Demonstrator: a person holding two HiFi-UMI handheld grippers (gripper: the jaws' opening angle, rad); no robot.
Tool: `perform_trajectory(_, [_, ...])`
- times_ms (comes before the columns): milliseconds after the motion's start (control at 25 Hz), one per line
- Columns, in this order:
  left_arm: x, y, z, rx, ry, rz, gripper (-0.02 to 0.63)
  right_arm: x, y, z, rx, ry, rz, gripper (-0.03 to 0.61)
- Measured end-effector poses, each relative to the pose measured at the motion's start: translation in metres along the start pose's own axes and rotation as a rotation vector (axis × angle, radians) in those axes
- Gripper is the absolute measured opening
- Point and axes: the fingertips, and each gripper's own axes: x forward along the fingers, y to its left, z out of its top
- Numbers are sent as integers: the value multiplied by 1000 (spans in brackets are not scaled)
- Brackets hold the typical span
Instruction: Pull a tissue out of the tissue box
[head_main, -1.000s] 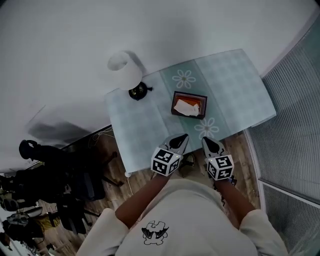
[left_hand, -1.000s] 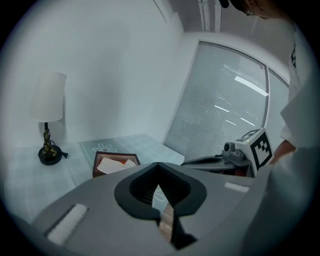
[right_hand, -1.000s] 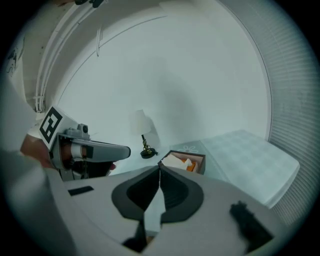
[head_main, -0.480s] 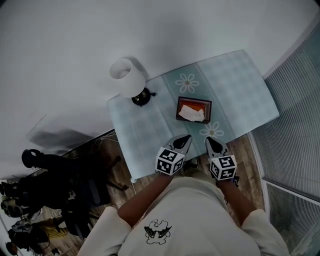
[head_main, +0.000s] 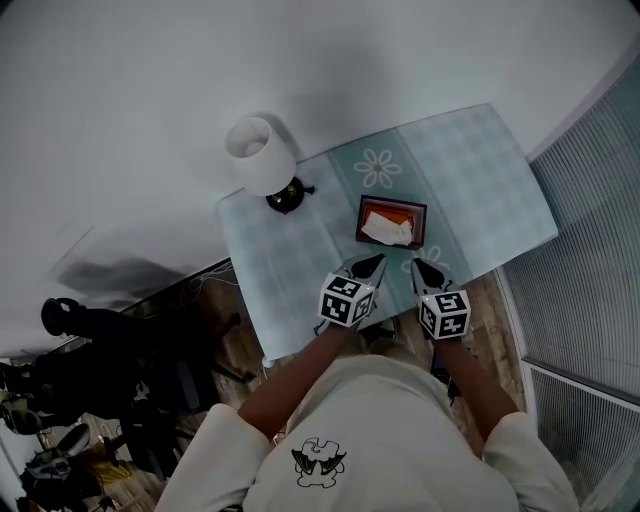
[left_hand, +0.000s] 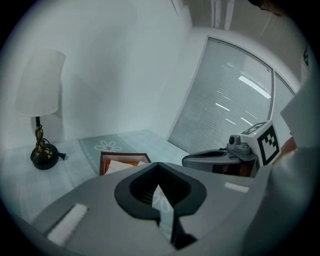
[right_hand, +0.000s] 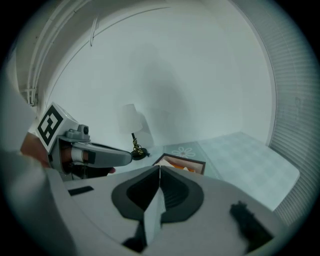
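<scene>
Left to right from overhead: white-shaded table lamp (head_main: 258, 152) at the far-left corner of the checked cloth. Left gripper (head_main: 372, 262), jaws pressed together on nothing, poised over the near edge of the table (head_main: 480, 170). Open tissue box (head_main: 392, 201) just beyond, mid-table, white tissue (head_main: 386, 231) crumpled inside. Right gripper (head_main: 420, 267), likewise closed and empty, short of the box's near-right corner. Judged to be the approach stage. Best done by parting one pair of jaws before descending, pinching only the topmost raised fold, lifting straight up, and steadying the box rim with the other gripper against sliding.
</scene>
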Motion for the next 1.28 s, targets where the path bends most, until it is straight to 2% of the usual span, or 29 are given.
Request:
perform_trajectory(320, [30, 31, -1, 23, 36, 38, 6, 43, -22, -19, -54, 100, -5, 14])
perform_trajectory(440, [40, 39, -9, 38, 71, 47, 6, 56, -33, -28, -52, 137, -16, 15])
perform_trajectory(560, [50, 47, -18, 16, 96, 51, 6, 71, -41, -33, -37, 169, -13, 15])
perform_trajectory(600, [53, 49, -21, 5, 101, 51, 6, 75, -43, -35, -34, 180, -12, 26])
perform_trajectory(760, [61, 53, -27, 4, 127, 54, 6, 90, -48, -45, -28, 238, -8, 140])
perform_trajectory(1280, [61, 64, -27, -19, 125, 74, 6, 112, -56, -59, 7, 282, -9, 161])
